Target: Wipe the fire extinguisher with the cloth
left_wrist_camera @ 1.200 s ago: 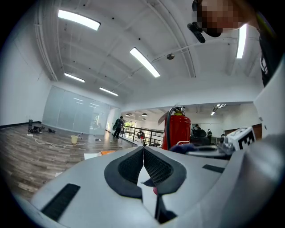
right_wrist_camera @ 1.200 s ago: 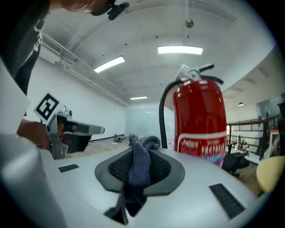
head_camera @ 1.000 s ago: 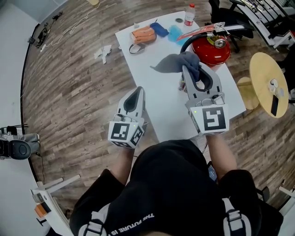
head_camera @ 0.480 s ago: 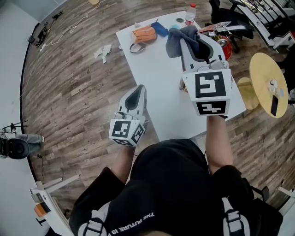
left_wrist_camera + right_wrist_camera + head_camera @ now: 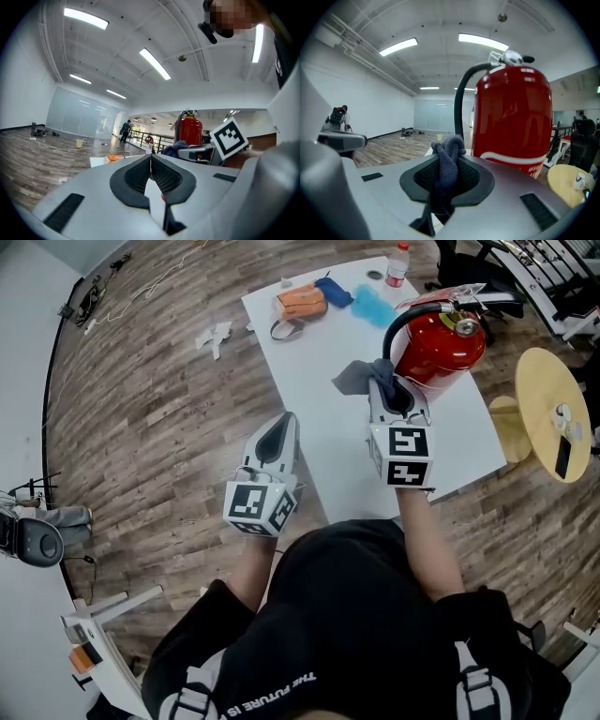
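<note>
Right tongs (image 5: 387, 374) lowered, cloth (image 5: 353, 377) now beside fire extinguisher (image 5: 441, 343), left tongs (image 5: 285, 420) unmoved

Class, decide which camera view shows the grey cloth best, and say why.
The right gripper view: the cloth sits close up, bunched and pinched in the right gripper. The head view shows it small beside the fire extinguisher; the left gripper view, only a distant dark lump.

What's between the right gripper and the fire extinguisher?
Only the cloth, pinched by the right gripper beside the extinguisher; the right gripper view shows it.
</note>
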A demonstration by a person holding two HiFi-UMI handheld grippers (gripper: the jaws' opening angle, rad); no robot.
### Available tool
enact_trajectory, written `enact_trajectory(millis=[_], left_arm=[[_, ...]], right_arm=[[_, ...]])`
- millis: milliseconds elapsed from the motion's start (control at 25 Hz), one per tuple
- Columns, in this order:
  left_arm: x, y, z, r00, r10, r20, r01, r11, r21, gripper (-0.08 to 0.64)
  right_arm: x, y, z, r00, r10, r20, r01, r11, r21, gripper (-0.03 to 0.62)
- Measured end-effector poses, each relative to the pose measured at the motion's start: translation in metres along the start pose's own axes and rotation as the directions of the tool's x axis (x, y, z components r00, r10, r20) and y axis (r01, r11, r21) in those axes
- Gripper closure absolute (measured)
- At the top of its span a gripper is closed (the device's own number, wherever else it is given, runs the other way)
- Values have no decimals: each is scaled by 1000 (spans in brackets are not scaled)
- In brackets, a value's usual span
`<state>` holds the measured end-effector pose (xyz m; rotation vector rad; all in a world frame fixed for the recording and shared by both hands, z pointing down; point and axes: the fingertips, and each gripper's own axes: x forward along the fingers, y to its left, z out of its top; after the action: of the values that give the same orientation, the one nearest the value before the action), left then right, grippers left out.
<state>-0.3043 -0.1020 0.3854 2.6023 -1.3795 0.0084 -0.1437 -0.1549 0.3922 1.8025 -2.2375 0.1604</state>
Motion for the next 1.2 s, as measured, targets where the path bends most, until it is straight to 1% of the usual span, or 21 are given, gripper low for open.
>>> enact_trajectory(millis=[120, 160, 200, 240, 280, 360, 480, 600, 680, 760, 800, 880, 920, 1000, 1040, 1080, 1160, 1200], left_arm=[[4, -3, -3, 1000, -11, -9, 11, 1000, 4, 537], [4, -5, -3, 1000, -14, -8, 14, 1000, 4, 537], [5, -7, -1, 1000, -18, -4, 18, 1000, 4, 537], [5, -8, 1, 1000, -22, 1, 22, 1000, 6, 537], [6, -9, 2, 1000, -25, 5, 25, 1000, 9, 537], [6, -10, 4, 1000, -27, 9, 26, 1000, 13, 537], [4, -10, 0, 1000, -25, 5, 25, 1000, 12, 537], [2, -10, -3, 1000, -24, -2, 24, 1000, 7, 537], [1, -10, -2, 1000, -26, -1, 26, 1000, 8, 537], [1, -11, 0, 1000, -28, 2, 28, 1000, 9, 537], [2, -11, 0, 1000, -30, 3, 30, 1000, 10, 537], [4, -12, -1, 999, -36, 1, 36, 999, 11, 537], [5, -14, -2, 999, -42, -1, 42, 999, 11, 537], [8, -19, -3, 998, -58, -6, 58, 998, 13, 537], [9, -22, -3, 998, -66, -8, 67, 998, 16, 537], [11, -23, -3, 997, -73, -9, 73, 997, 19, 537], [11, -23, -2, 997, -77, -11, 77, 997, 23, 537], [9, -22, -2, 997, -75, -11, 75, 997, 25, 537]], right_arm=[[18, 14, -56, 993, 24, -115, -22, 1000, 19, 522], [22, 18, -70, 990, 16, -139, -15, 1000, 8, 522], [24, 20, -80, 989, -9, -146, 6, 1000, -18, 522], [25, 21, -84, 990, -40, -136, 34, 999, -40, 522], [25, 20, -84, 991, -66, -118, 62, 997, -38, 522], [25, 18, -83, 990, -106, -89, 107, 994, 9, 522], [19, 19, -92, 984, -149, -94, 155, 986, 66, 522], [9, 17, -98, 982, -172, -84, 178, 981, 72, 522], [-1, 15, -100, 982, -170, -82, 176, 981, 80, 522], [-10, 16, -111, 982, -158, -107, 166, 984, 69, 522], [-12, 17, -123, 979, -153, -133, 163, 984, 68, 522], [-9, 18, -151, 972, -149, -180, 169, 980, 102, 522], [-5, 17, -162, 973, -146, -181, 168, 980, 112, 522], [7, 17, -174, 976, -136, -168, 152, 985, 86, 522], [14, 15, -182, 974, -135, -181, 151, 986, 75, 522], [20, 13, -194, 967, -137, -214, 157, 984, 83, 522], [28, 10, -224, 949, -130, -289, 176, 974, 141, 522], [29, 11, -233, 947, -116, -298, 169, 973, 158, 522]])
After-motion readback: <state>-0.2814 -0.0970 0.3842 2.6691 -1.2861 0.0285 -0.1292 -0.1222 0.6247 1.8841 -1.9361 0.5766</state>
